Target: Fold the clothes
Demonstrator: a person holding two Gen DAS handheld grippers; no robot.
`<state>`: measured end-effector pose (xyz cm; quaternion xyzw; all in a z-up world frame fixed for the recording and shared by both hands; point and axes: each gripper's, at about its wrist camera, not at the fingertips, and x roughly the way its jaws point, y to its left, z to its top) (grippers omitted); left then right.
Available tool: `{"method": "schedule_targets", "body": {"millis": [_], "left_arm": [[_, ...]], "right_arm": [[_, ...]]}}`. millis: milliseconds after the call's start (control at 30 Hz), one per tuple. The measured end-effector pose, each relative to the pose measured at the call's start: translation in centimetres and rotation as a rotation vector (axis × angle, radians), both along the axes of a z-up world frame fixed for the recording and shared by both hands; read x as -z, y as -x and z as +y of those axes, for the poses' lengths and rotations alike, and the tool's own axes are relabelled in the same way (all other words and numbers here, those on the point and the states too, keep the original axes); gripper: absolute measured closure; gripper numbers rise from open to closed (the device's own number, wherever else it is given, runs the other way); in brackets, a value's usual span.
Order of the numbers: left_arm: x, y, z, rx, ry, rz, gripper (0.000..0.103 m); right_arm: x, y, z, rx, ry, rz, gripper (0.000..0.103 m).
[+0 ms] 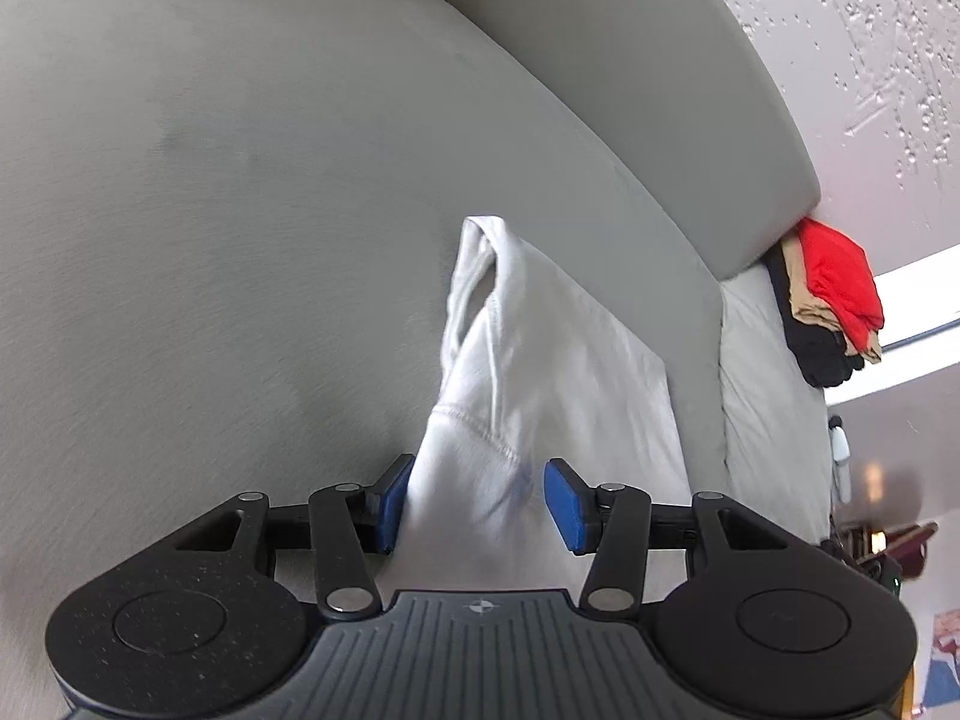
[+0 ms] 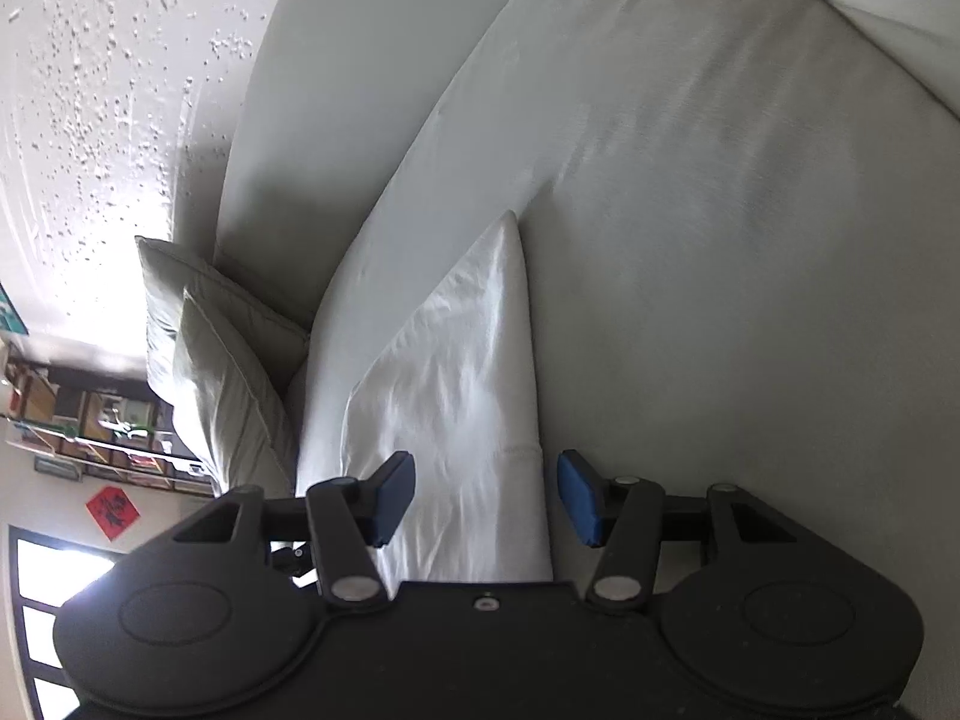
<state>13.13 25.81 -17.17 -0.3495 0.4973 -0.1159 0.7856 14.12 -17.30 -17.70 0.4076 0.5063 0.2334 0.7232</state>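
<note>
A white garment [image 1: 540, 372] lies on a grey sofa seat [image 1: 210, 210]. It shows a stitched hem and a folded edge. My left gripper [image 1: 477, 501] is open, its blue pads [image 1: 567, 504] on either side of the cloth, not clamped. In the right wrist view the same white garment [image 2: 462, 396] lies flat, tapering to a point away from me. My right gripper [image 2: 486, 495] is open, with the cloth edge between its blue pads [image 2: 579, 495].
The sofa backrest [image 1: 630, 90] runs behind the garment. A stack of red, tan and black clothes [image 1: 834, 300] sits on the sofa arm. Two grey cushions [image 2: 210, 360] lean at the sofa's other end. A textured wall [image 2: 90, 90] and shelves [image 2: 90, 420] lie beyond.
</note>
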Motion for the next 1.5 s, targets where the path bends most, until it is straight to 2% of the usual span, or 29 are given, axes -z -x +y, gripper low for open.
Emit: {"method": "schedule_targets", "body": {"millis": [67,100,133,200,300,400,467,500,567,600,700,800,833,1033,1133,1233,1300,1400,1500], "left_arm": [[0.3,-1.0,-0.5,0.018,0.028,0.002,0.059],[0.1,-1.3,-0.6,0.035,0.039,-0.058,0.062],[-0.1,-1.6,-0.7,0.043,0.051,-0.056,0.066],[-0.1,-2.2,-1.1,0.052,0.079,-0.039,0.071],[0.0,-3.2,-2.0,0.063,0.122,-0.015,0.071],[-0.4,-3.9,-3.2,0.058,0.111,0.002,0.073],[-1.4,-3.5,-3.8,0.052,0.06,-0.01,0.088],[-2.4,-3.0,-4.2,0.014,-0.017,0.012,0.09],[-4.3,-1.7,-5.7,0.025,-0.129,-0.046,0.094],[-5.3,-1.0,-6.4,0.033,-0.185,-0.077,0.095],[-9.3,2.0,-10.4,0.081,-0.374,-0.239,0.096],[-13.3,6.5,-14.0,0.089,-0.481,-0.425,0.096],[-14.5,7.9,-15.1,0.092,-0.49,-0.479,0.096],[-19.4,14.7,-23.8,0.163,-0.466,-0.741,0.095],[-19.8,16.1,-29.5,0.19,-0.409,-0.799,0.095],[-19.2,15.5,-35.9,0.285,-0.357,-0.81,0.095],[-18.4,14.1,-39.5,0.321,-0.332,-0.787,0.095],[-17.1,12.0,-44.9,0.373,-0.294,-0.75,0.095],[-15.7,7.9,-49.7,0.392,-0.297,-0.709,0.095]], "right_arm": [[0.1,-0.9,0.7,-0.006,0.023,0.008,0.058],[0.2,-1.5,1.0,-0.013,0.037,0.018,0.063],[0.3,-2.0,1.3,-0.021,0.044,0.033,0.067],[0.7,-2.9,1.8,-0.041,0.039,0.054,0.067],[1.2,-4.3,2.7,-0.071,0.027,0.085,0.067],[1.6,-5.0,3.4,-0.071,0.014,0.046,0.07],[1.8,-4.8,3.3,-0.035,0.039,0.029,0.086],[1.9,-4.7,3.2,-0.014,0.053,0.022,0.097],[0.9,-3.4,3.5,-0.014,0.111,-0.066,0.096],[-0.1,-2.5,3.8,-0.022,0.171,-0.129,0.097],[-4.1,1.0,3.8,-0.031,0.275,-0.299,0.097],[-8.4,5.2,1.5,0.022,0.295,-0.424,0.097],[-9.7,6.8,0.3,0.048,0.295,-0.461,0.097],[-16.9,16.0,-8.5,0.255,0.298,-0.643,0.097],[-19.0,20.4,-13.0,0.372,0.369,-0.705,0.097],[-19.8,22.5,-18.2,0.482,0.44,-0.694,0.097],[-19.6,23.0,-21.9,0.548,0.458,-0.66,0.097],[-18.5,22.4,-26.7,0.622,0.484,-0.618,0.097],[-17.6,20.7,-29.9,0.659,0.499,-0.595,0.098]]}}
